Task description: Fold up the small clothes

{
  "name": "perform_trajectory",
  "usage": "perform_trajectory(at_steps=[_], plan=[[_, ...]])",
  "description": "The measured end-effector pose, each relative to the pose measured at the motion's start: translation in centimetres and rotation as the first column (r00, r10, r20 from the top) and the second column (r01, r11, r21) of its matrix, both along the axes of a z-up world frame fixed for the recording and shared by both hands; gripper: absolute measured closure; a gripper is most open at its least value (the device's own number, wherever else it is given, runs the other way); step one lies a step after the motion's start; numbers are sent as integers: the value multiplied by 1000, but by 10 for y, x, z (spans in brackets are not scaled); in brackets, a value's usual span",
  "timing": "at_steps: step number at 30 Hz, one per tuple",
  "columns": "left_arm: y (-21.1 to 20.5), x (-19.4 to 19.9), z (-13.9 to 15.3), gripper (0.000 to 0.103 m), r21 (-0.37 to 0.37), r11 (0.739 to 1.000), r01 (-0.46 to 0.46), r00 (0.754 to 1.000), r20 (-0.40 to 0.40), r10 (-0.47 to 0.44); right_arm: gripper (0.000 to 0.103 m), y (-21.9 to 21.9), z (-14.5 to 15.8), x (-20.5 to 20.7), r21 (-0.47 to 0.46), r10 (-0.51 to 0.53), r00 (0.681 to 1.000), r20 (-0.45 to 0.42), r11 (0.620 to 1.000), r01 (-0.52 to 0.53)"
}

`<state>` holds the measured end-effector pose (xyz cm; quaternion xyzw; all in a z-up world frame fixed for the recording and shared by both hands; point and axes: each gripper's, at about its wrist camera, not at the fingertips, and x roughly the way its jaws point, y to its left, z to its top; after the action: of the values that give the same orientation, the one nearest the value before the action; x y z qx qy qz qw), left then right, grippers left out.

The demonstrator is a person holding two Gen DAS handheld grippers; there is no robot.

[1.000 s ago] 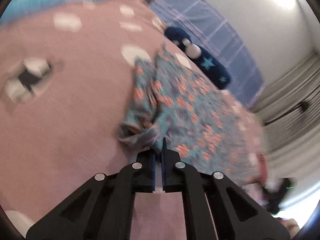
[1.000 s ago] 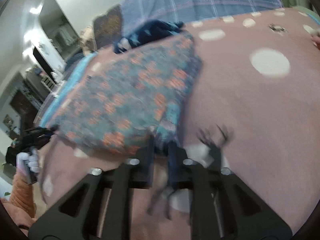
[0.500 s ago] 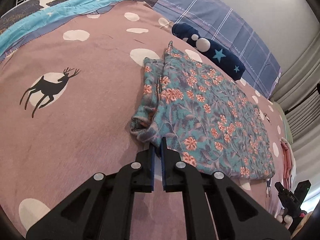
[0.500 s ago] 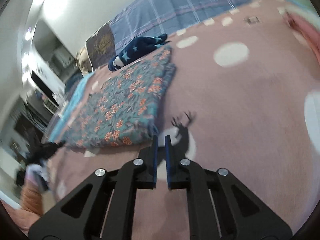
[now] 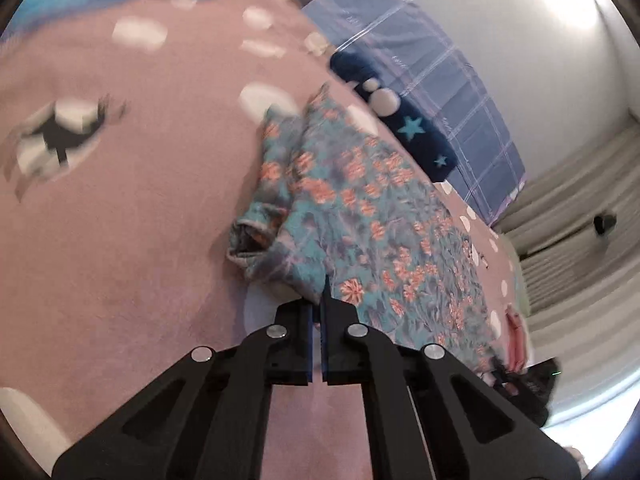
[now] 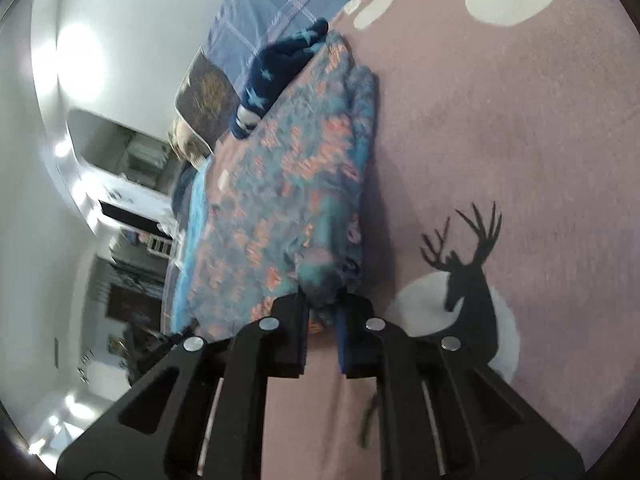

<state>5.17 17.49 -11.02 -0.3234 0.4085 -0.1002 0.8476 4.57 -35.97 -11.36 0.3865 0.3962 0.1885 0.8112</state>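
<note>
A teal floral garment (image 5: 360, 216) with orange flowers lies spread on the pink bedspread (image 5: 120, 220). In the left wrist view my left gripper (image 5: 318, 312) is shut on the garment's near hem, by a bunched sleeve (image 5: 256, 236). In the right wrist view the garment (image 6: 288, 184) runs away from me, and my right gripper (image 6: 323, 312) is closed on a bunched corner of it, with cloth filling the narrow gap between the jaws.
A navy star-patterned garment (image 5: 404, 124) lies past the floral one, against a blue plaid pillow (image 5: 432, 68). The bedspread has white dots and a black deer print (image 6: 468, 268). A pink item (image 5: 516, 332) lies at the far bed edge. Room furniture (image 6: 132, 200) shows at left.
My right gripper was shut and empty beside the garment half a second ago; now it is at the corner with cloth between its jaws. The left gripper keeps hold of the hem; its view has shifted.
</note>
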Motion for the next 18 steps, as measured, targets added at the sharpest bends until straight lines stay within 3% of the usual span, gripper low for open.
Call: perform_trajectory(at_steps=[2, 6, 8, 10, 12, 14, 16, 18], plan=[[-4, -11, 20, 101, 56, 998, 20, 999, 27, -21, 95, 3, 24, -23, -75, -4, 998, 67, 997, 9], [-8, -42, 40, 101, 155, 986, 68, 997, 21, -72, 95, 4, 43, -66, -128, 36, 996, 87, 991, -25], [-4, -56, 31, 100, 167, 983, 79, 997, -16, -78, 94, 7, 39, -82, -156, 57, 997, 56, 987, -48], [2, -64, 19, 100, 242, 969, 45, 997, -69, -29, 89, 10, 20, -93, -192, 82, 996, -37, 978, -87], [9, -71, 13, 100, 342, 940, -14, 993, -108, 54, 87, 2, 4, -102, -215, 39, 995, -93, 975, -59], [13, -76, 23, 101, 444, 893, -70, 988, -94, 124, 87, -14, -2, -110, -190, -8, 995, -97, 982, -11], [0, -77, 47, 101, 486, 872, -58, 997, -16, 76, 87, -27, 2, -117, -195, -54, 996, -70, 980, 39], [-39, -72, 73, 97, 516, 856, 29, 996, 59, -69, 87, -31, 8, -116, -220, -60, 997, -44, 974, 49]])
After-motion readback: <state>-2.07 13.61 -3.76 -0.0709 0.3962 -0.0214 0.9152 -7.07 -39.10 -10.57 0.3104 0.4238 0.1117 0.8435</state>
